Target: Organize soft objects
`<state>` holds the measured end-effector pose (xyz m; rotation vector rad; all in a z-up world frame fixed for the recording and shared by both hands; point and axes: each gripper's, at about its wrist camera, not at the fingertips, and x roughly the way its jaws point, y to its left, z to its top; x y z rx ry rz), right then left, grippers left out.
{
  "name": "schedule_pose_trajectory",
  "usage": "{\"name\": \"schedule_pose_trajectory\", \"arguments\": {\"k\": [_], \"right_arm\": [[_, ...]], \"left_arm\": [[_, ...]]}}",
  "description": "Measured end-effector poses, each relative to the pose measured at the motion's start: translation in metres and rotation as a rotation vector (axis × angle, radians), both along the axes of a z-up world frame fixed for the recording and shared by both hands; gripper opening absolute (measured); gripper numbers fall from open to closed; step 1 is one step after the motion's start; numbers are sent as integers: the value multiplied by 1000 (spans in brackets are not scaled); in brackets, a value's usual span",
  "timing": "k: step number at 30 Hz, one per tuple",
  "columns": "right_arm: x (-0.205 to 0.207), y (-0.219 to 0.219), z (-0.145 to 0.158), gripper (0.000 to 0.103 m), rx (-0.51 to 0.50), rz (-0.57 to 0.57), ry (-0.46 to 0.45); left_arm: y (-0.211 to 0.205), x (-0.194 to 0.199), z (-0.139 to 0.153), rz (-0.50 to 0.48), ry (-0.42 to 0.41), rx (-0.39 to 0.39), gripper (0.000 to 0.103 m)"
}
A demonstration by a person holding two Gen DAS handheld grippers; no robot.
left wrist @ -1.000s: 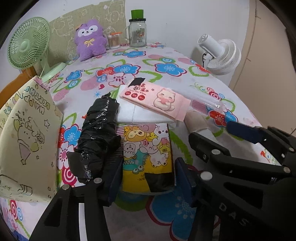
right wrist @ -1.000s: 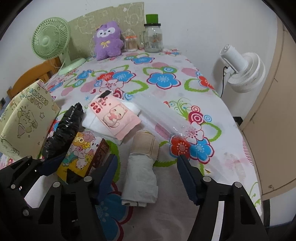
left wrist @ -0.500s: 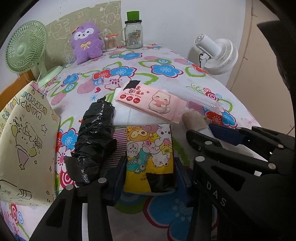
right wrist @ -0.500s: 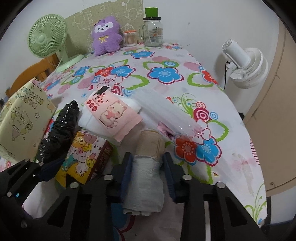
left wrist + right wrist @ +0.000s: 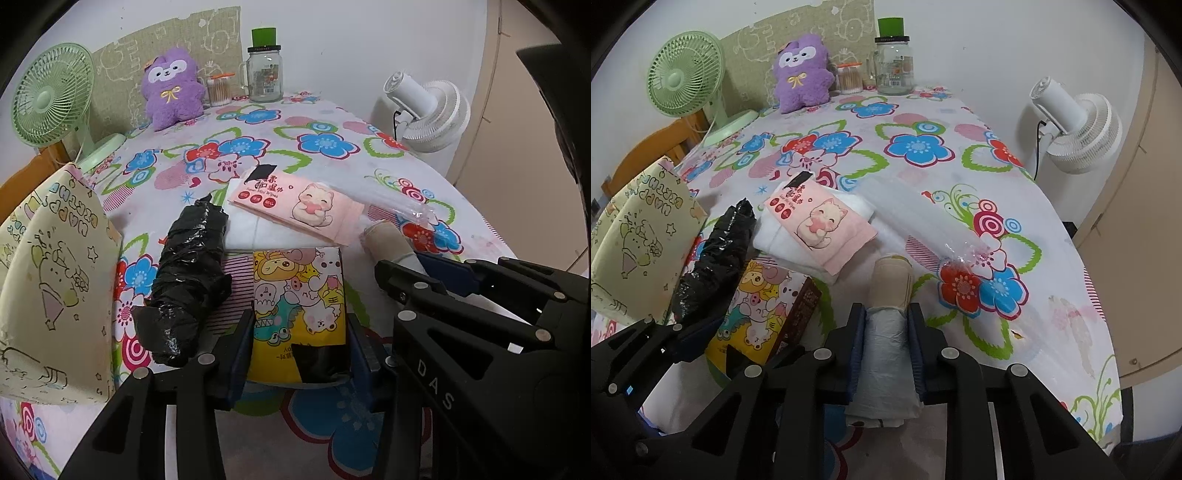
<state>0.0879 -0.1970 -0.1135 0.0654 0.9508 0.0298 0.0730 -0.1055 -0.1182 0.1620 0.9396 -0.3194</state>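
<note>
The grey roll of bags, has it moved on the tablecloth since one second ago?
No. The grey roll lies at the same place beside the red flower print; only the right gripper is closing its jaws onto it.

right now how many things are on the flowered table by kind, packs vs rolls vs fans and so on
Packs: 2, yellow cartoon tissue pack, pink cat wipes pack
Rolls: 2, black plastic bag roll, grey bag roll with tan band
Fans: 1, green desk fan
Plush toys: 1, purple
Glass jars: 1, green lid
Total: 7
</note>
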Motion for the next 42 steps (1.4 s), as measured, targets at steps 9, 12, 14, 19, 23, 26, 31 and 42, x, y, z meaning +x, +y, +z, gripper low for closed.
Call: {"name": "schedule_pose_trajectory", "arguments": {"k": [9,12,14,19,23,26,31,42], "right_arm": [[-10,6,15,25,-9,4,-33],[-14,8,21,25,-13,8,-47],[-16,9,24,25,-15,10,-56],[-21,13,35,25,-16,13,-75],[-25,16,45,25,-12,16,-93],[-28,18,52,25,-14,18,-103],[-32,20,66,25,-17,18,-123],[-38,27,98,25,-17,30,-162]], "left_arm": [[5,-9,12,0,-33,-10,48],[6,-12,16,4,-48,-5,48],[7,-15,20,6,-58,-7,48],[11,-20,29,13,-79,-9,48],[14,-24,37,18,-97,-7,48],[16,-27,44,20,-106,-8,48],[18,-32,58,18,-127,-14,48],[22,-37,87,14,-154,-12,48]]}}
